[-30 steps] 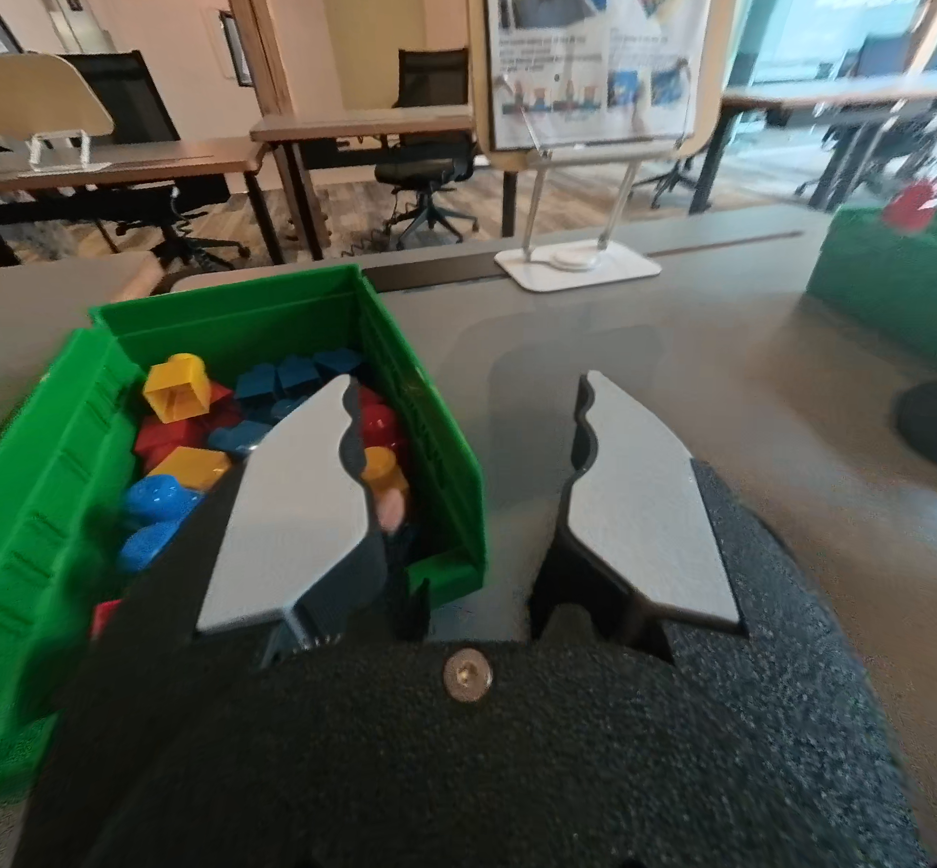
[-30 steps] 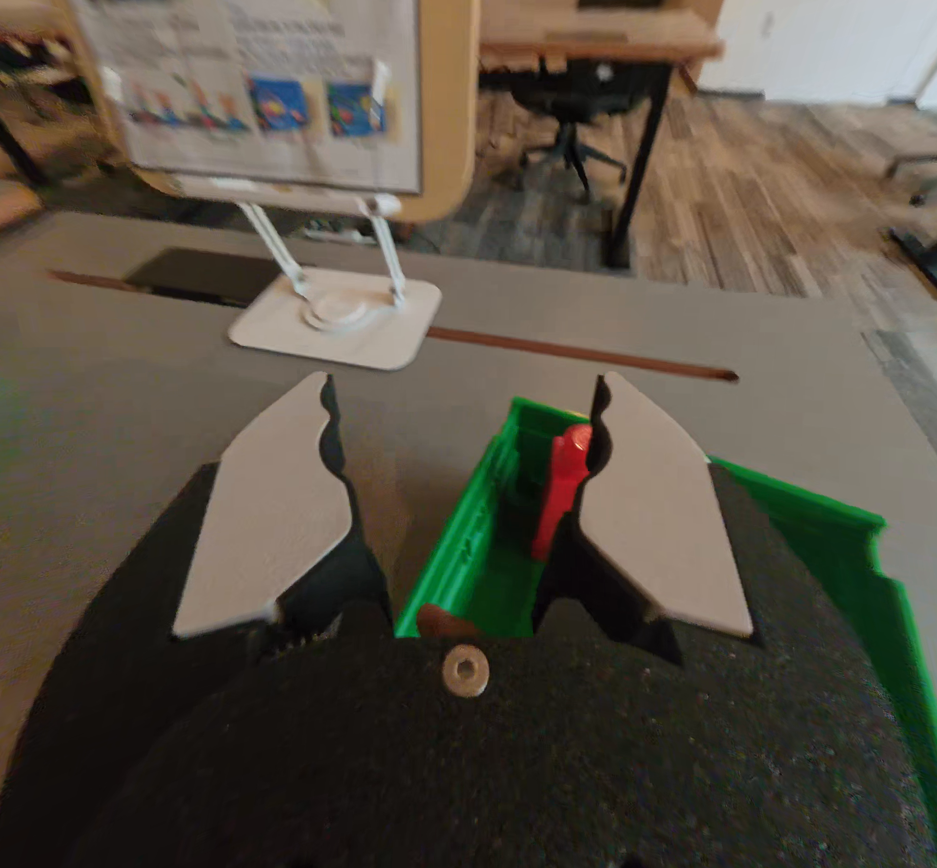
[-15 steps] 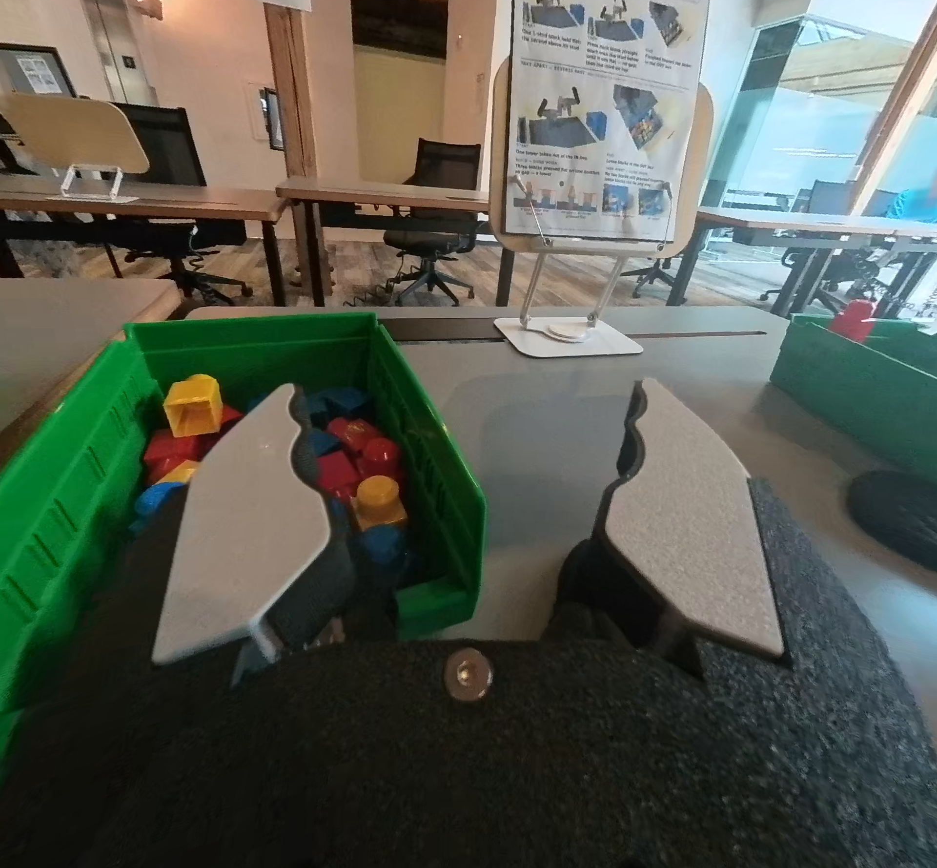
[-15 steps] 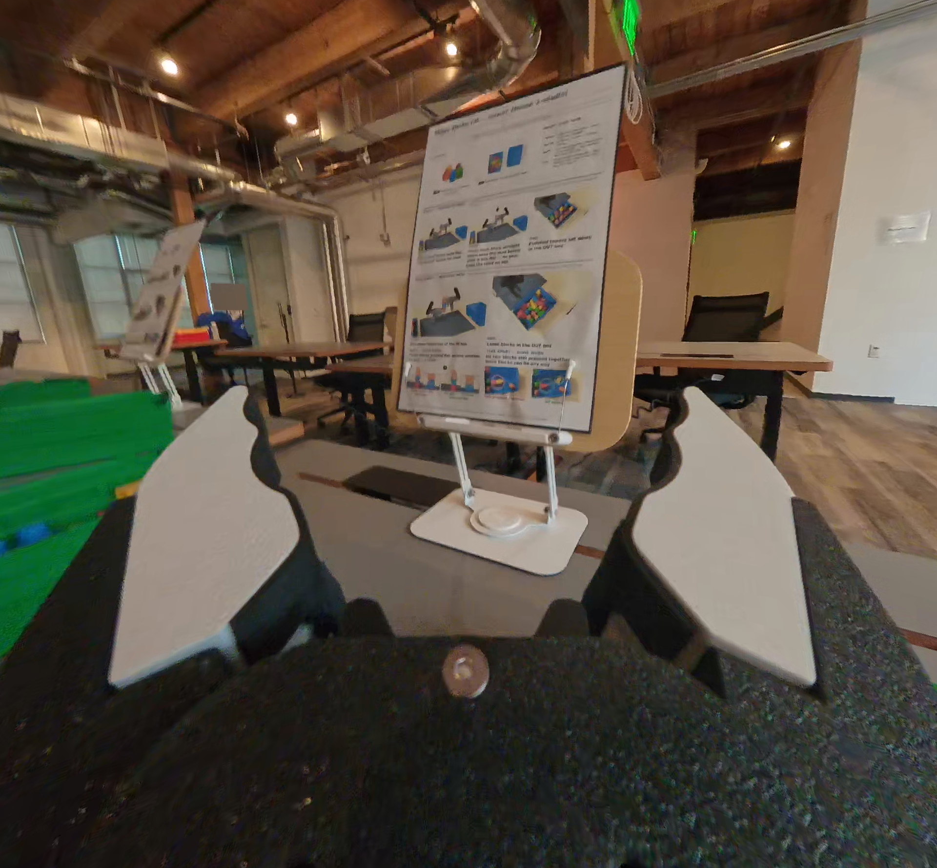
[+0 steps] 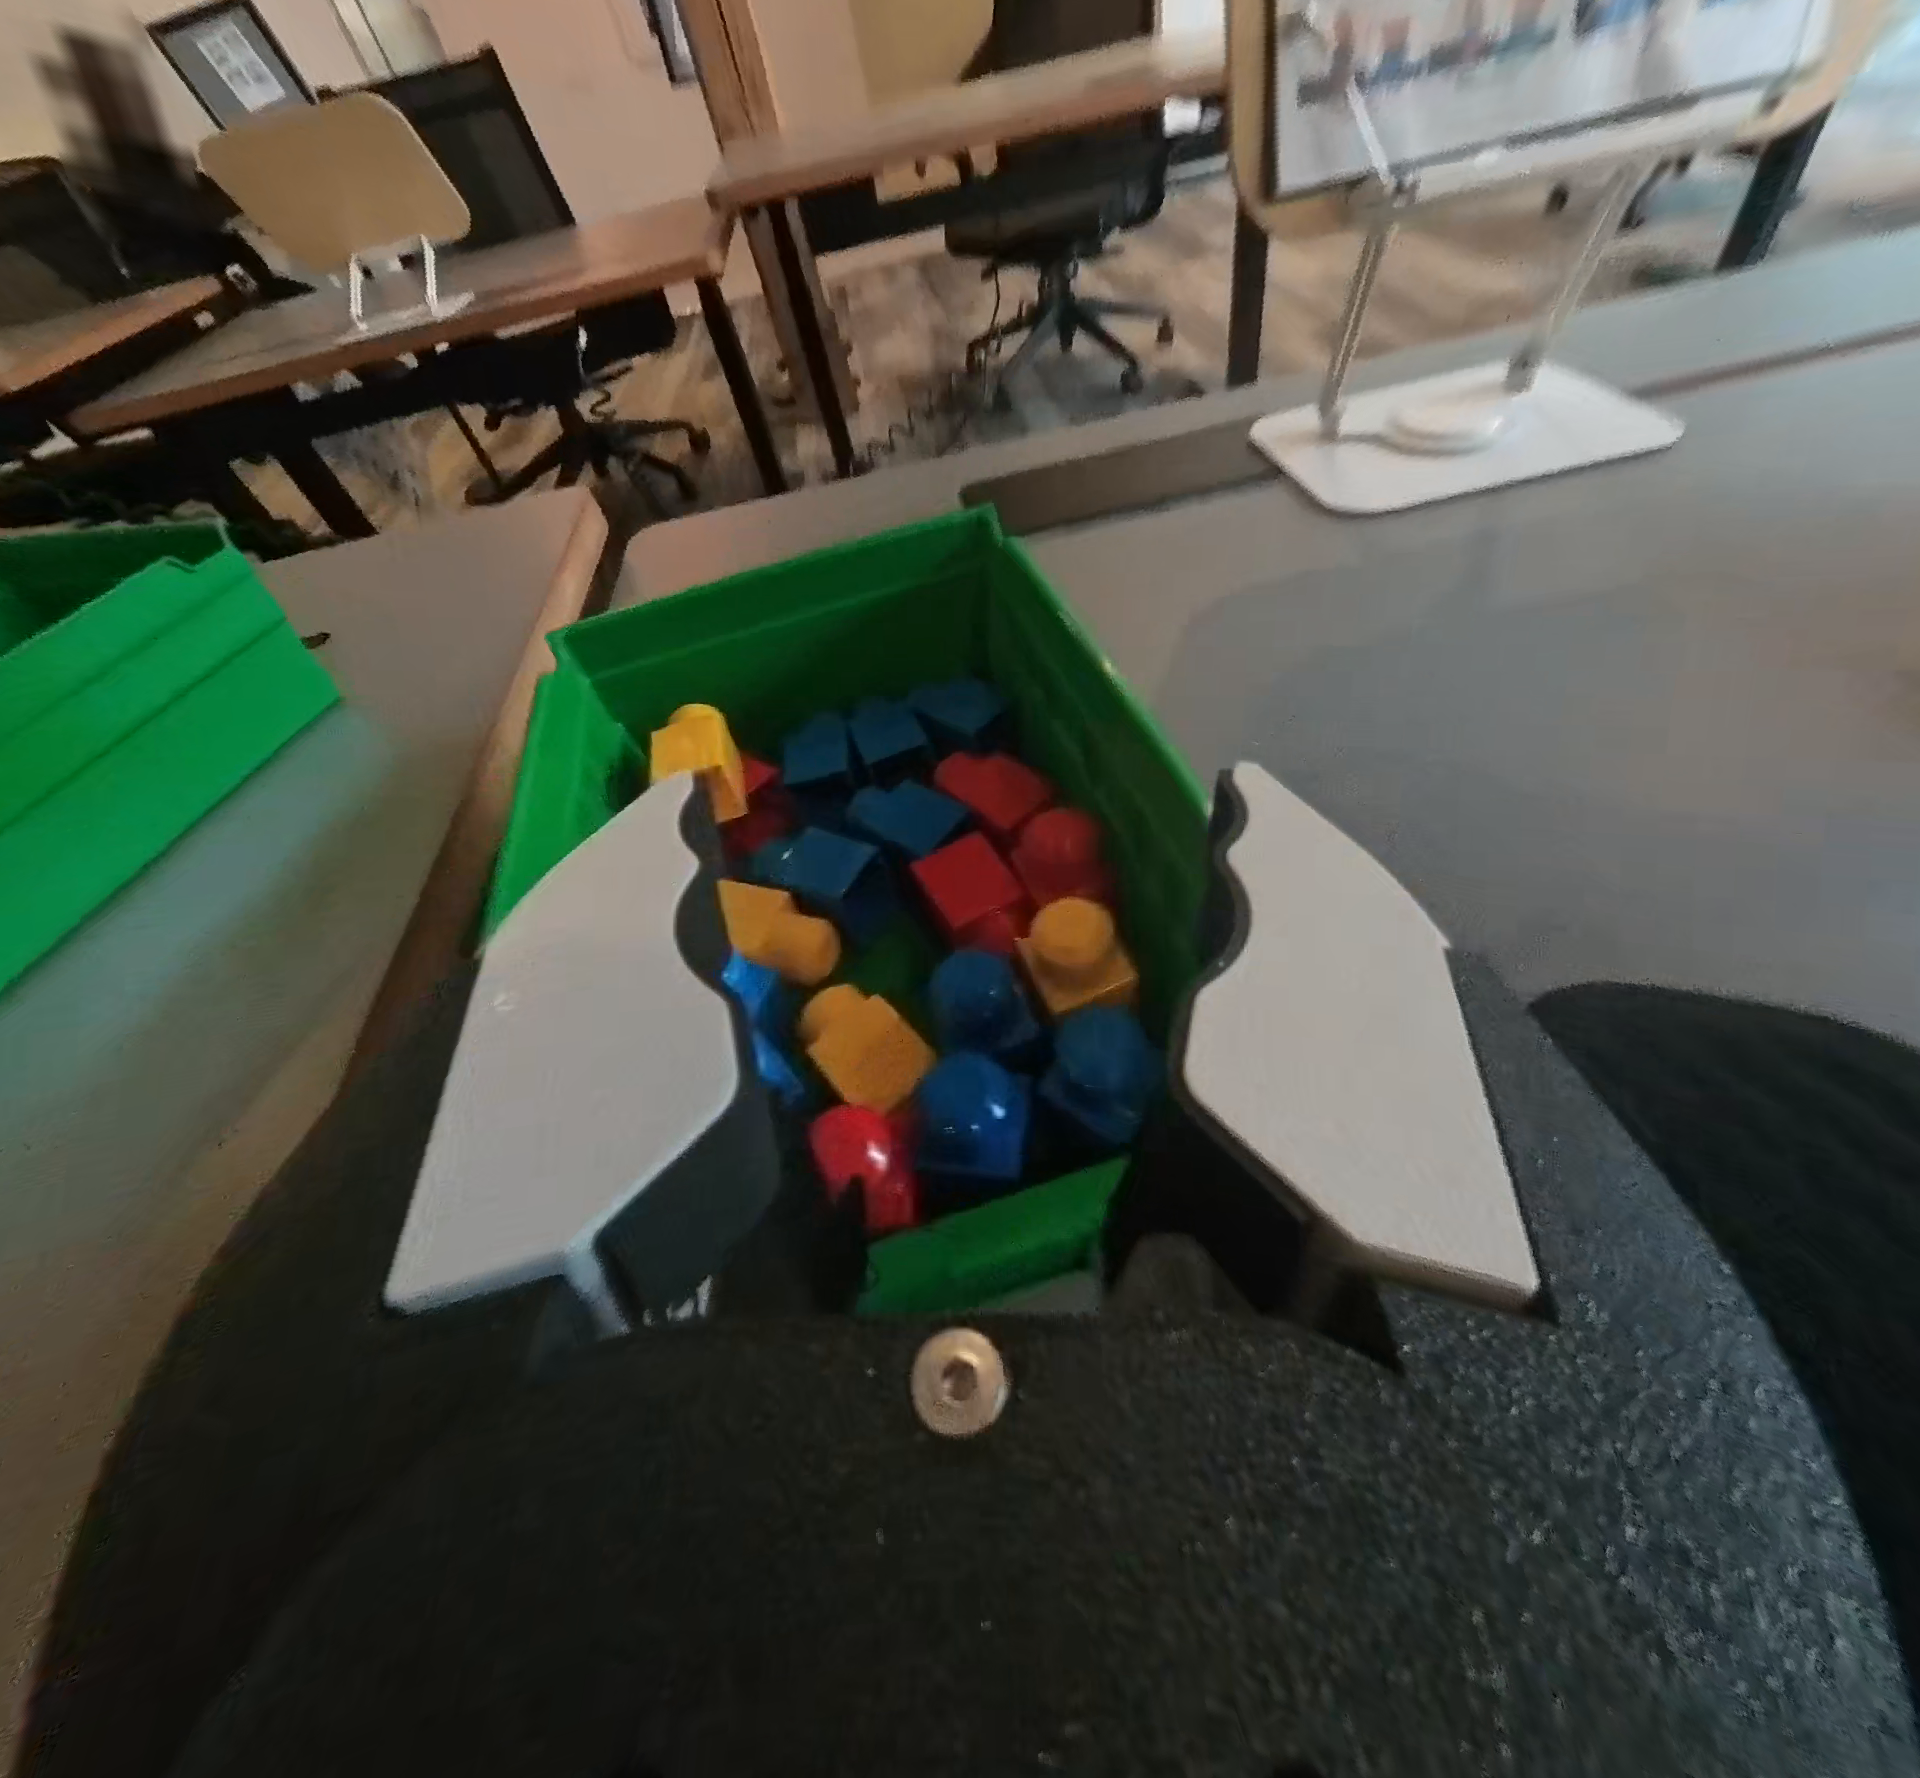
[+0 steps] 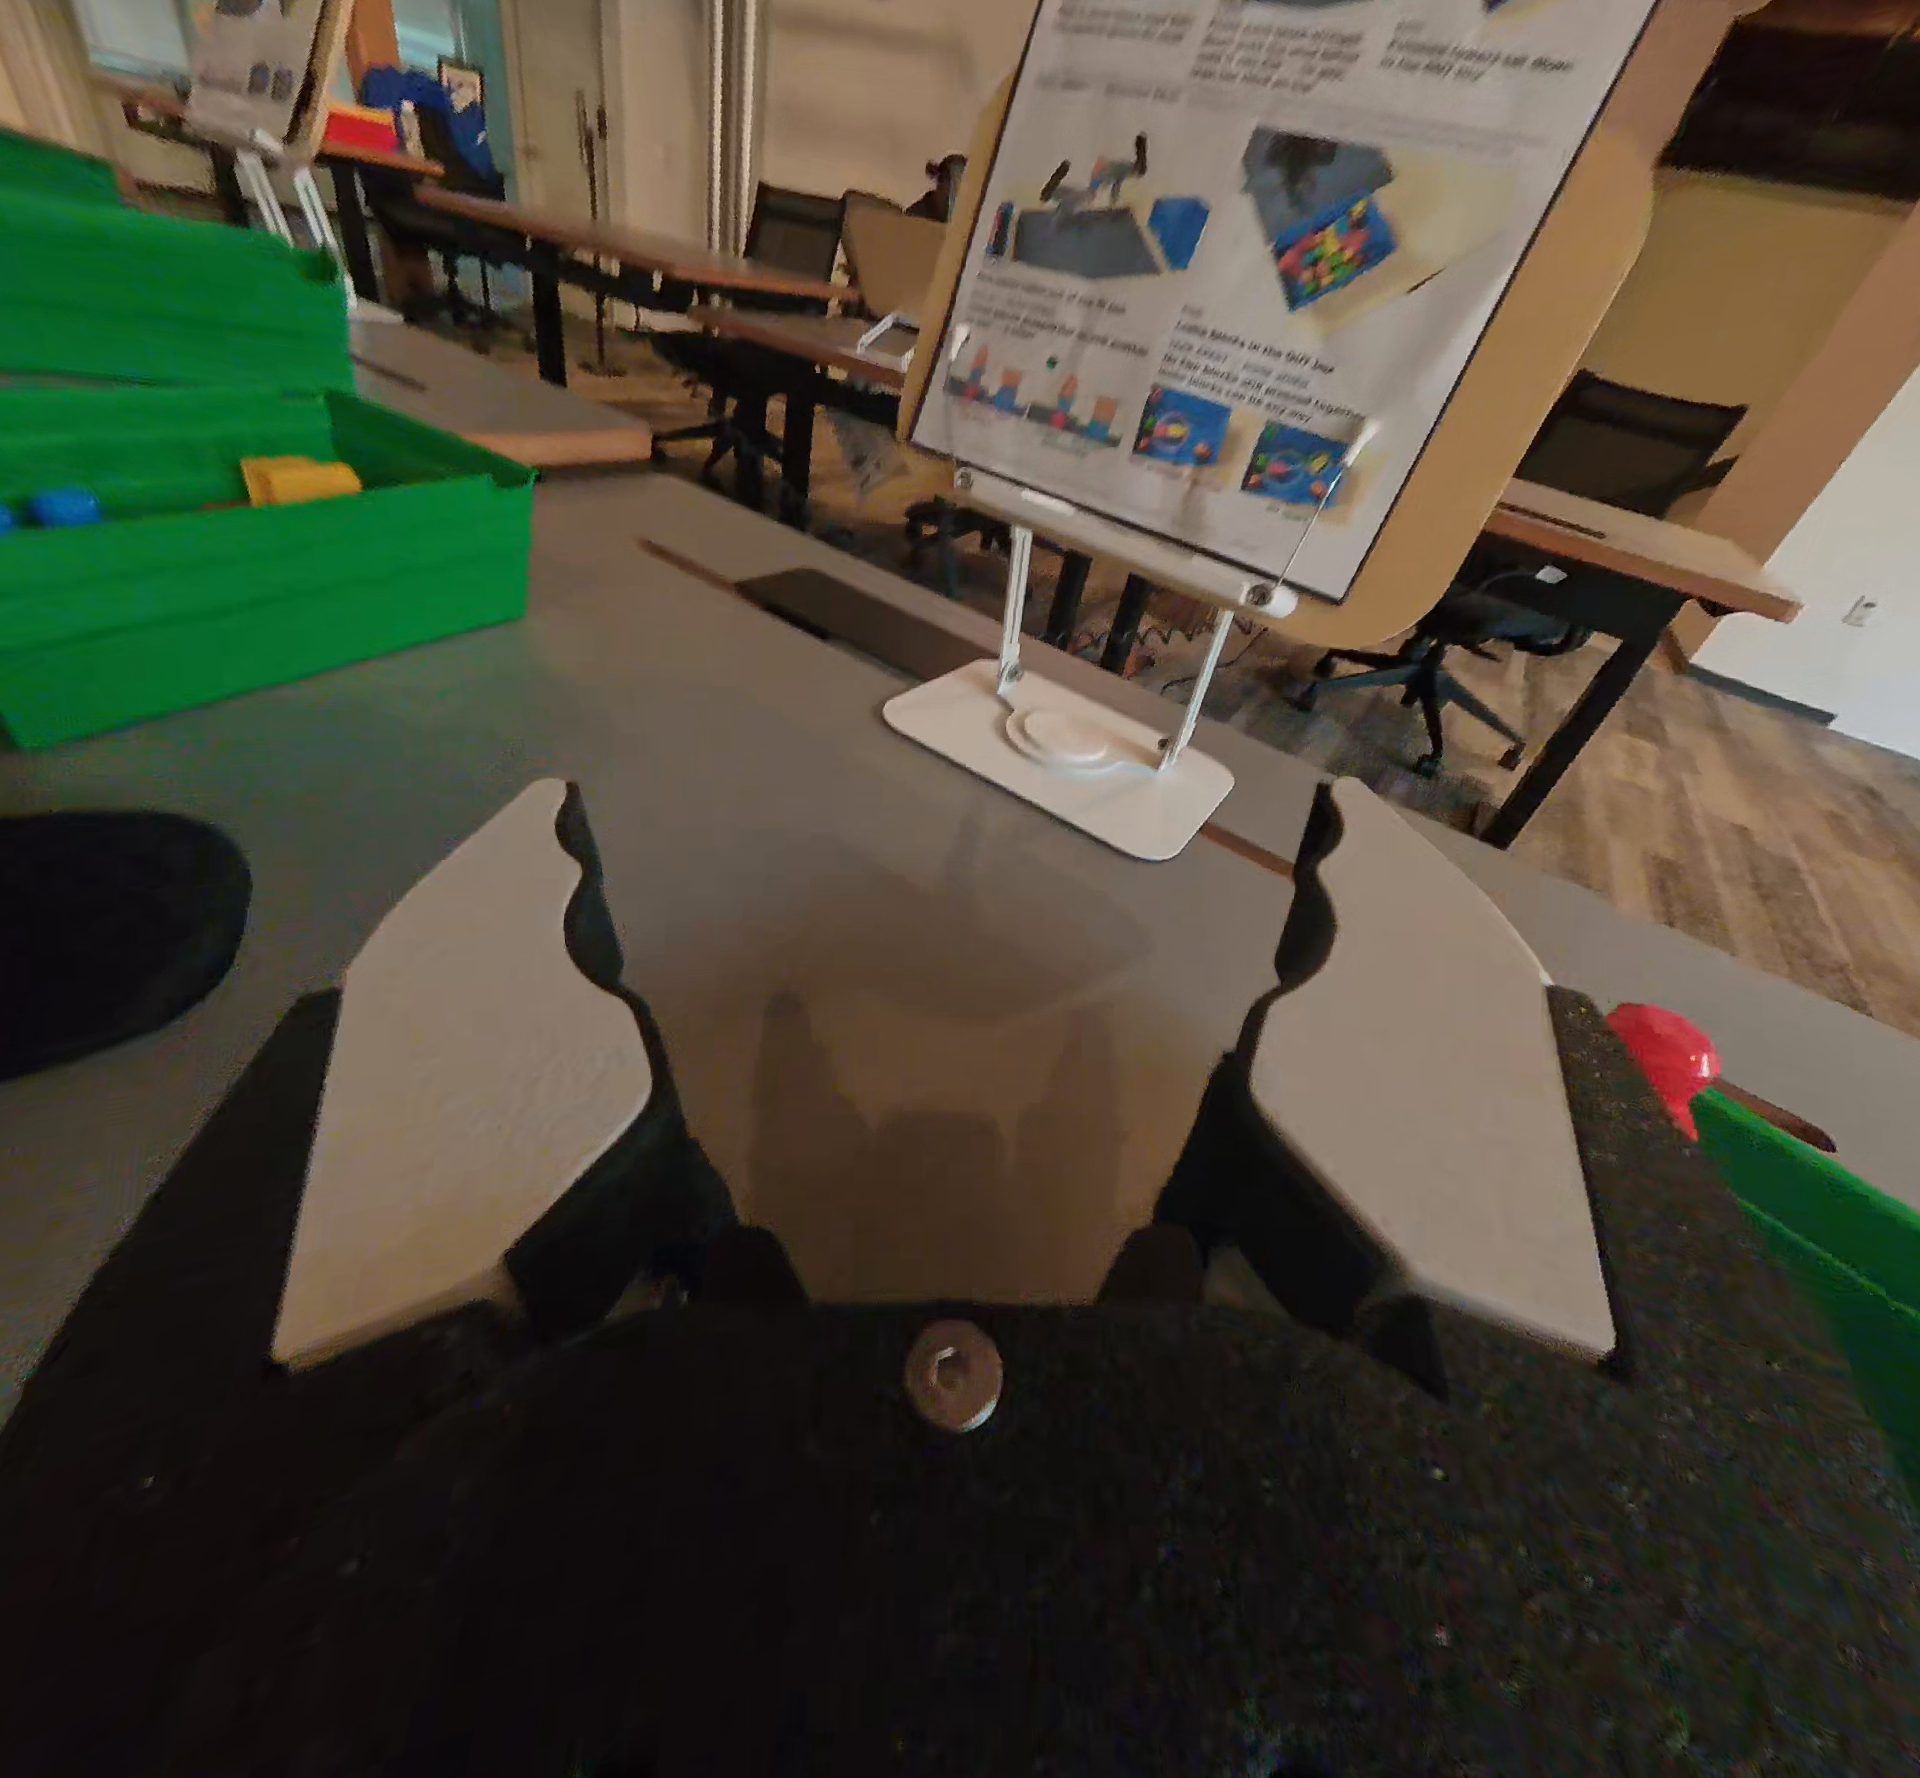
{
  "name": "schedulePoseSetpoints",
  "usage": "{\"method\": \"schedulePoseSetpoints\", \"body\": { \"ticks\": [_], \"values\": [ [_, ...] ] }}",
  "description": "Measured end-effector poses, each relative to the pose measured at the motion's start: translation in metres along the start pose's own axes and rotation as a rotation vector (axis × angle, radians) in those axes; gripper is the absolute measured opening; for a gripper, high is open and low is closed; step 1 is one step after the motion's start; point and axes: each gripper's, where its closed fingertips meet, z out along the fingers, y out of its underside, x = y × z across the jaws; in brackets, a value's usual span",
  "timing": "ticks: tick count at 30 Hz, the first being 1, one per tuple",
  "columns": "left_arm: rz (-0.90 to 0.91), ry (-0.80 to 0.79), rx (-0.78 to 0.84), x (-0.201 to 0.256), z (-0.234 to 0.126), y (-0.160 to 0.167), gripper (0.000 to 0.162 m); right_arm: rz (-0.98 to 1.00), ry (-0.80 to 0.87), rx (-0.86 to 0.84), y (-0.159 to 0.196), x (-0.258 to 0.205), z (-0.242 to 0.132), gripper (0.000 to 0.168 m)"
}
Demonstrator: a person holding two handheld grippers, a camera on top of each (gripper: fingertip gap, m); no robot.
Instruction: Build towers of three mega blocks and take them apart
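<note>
A green bin [image 5: 790, 627] on the grey table holds several loose red, blue and yellow mega blocks [image 5: 966, 881]. My left gripper [image 5: 956, 803] is open and empty, above the bin's near end, its fingers either side of the pile. The same bin shows at far left in the right wrist view [image 6: 270, 575]. My right gripper [image 6: 940, 803] is open and empty over bare table. A second green bin [image 6: 1829, 1229] sits at its lower right with a red block [image 6: 1662, 1053] showing above its rim.
A white stand [image 6: 1060, 752] holding an instruction board [image 6: 1299, 201] stands at the table's far edge; its base also shows in the left wrist view [image 5: 1465, 440]. Another green bin [image 5: 135, 752] lies on the neighbouring table at left. Desks and office chairs stand behind.
My left gripper has swung left and tilted down, so the block bin now lies between its fingers. My right gripper has tilted down toward the table and turned right, bringing the second bin into view.
</note>
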Motion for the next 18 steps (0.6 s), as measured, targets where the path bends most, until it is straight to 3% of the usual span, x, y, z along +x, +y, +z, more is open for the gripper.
{"method": "schedulePoseSetpoints", "body": {
  "ticks": [9, 18],
  "values": [
    [0.05, -0.003, -0.276, -0.041, 0.076, 0.013, 0.083, -0.073, -0.054, -0.12, 0.022, -0.017, -0.009, 0.121],
    [-0.068, -0.082, -0.559, -0.087, 0.163, 0.063, 0.07, -0.082, -0.098, -0.124, 0.025, -0.021, -0.012, 0.117]
  ]
}}
